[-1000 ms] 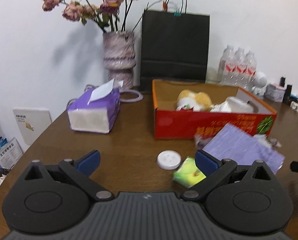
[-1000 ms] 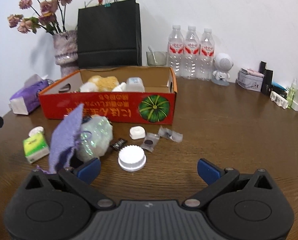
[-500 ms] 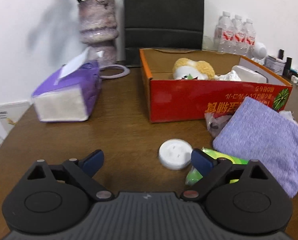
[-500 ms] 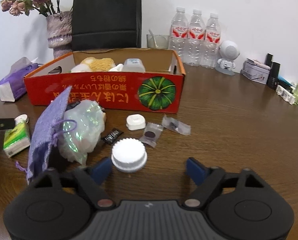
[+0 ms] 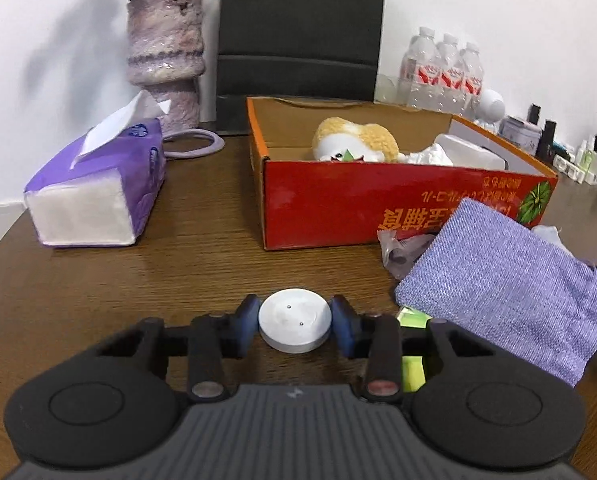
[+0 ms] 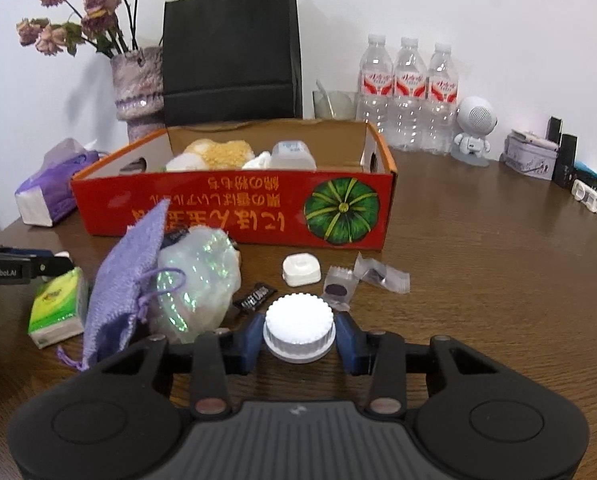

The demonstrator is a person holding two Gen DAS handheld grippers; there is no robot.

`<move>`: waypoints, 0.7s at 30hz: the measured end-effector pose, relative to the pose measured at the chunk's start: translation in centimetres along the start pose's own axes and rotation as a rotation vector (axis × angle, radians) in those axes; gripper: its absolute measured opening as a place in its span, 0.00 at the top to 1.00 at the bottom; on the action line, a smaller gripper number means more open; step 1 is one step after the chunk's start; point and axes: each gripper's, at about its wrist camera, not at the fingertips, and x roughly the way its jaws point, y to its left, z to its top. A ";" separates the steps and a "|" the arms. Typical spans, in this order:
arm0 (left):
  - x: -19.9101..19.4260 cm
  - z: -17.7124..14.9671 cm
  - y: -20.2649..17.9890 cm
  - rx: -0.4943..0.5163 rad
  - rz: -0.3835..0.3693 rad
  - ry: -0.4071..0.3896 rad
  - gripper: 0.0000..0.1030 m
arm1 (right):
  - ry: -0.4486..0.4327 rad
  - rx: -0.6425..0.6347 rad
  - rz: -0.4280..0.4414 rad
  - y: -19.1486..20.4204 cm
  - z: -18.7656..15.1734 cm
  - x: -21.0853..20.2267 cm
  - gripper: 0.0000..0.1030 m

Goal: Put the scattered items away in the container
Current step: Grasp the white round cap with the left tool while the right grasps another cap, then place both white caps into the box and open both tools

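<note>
My left gripper (image 5: 295,322) is shut on a flat white round disc (image 5: 294,318) that sits on the wooden table. My right gripper (image 6: 298,332) is shut on a white ribbed cap (image 6: 298,326) on the table. The red cardboard box (image 5: 378,200) stands behind; it also shows in the right wrist view (image 6: 234,208), holding a plush toy (image 5: 354,142) and white items. Loose on the table lie a purple cloth pouch (image 6: 126,280), an iridescent bag (image 6: 196,280), a green tissue pack (image 6: 56,308), a small white case (image 6: 301,270) and small wrapped packets (image 6: 362,280).
A purple tissue box (image 5: 94,192) sits left of the red box. A vase (image 5: 164,56), a black paper bag (image 6: 230,52), water bottles (image 6: 408,92) and a small white speaker (image 6: 474,130) stand along the wall. Small cosmetics (image 6: 554,160) sit at the far right.
Both grippers moved forward and down, then closed: the left onto the white disc, the right onto the ribbed cap. Both were open before.
</note>
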 end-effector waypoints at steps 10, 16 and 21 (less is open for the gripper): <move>-1.4 0.0 -0.8 -0.004 0.011 -0.040 0.61 | -0.018 0.010 -0.002 -0.2 0.1 -0.5 0.62; -3.1 0.3 -1.5 -0.024 0.007 -0.086 0.61 | -0.048 0.012 -0.006 -0.3 0.6 -1.3 0.62; -5.0 2.4 -2.6 -0.037 -0.038 -0.155 0.61 | -0.106 0.011 0.005 -0.3 2.3 -2.8 0.62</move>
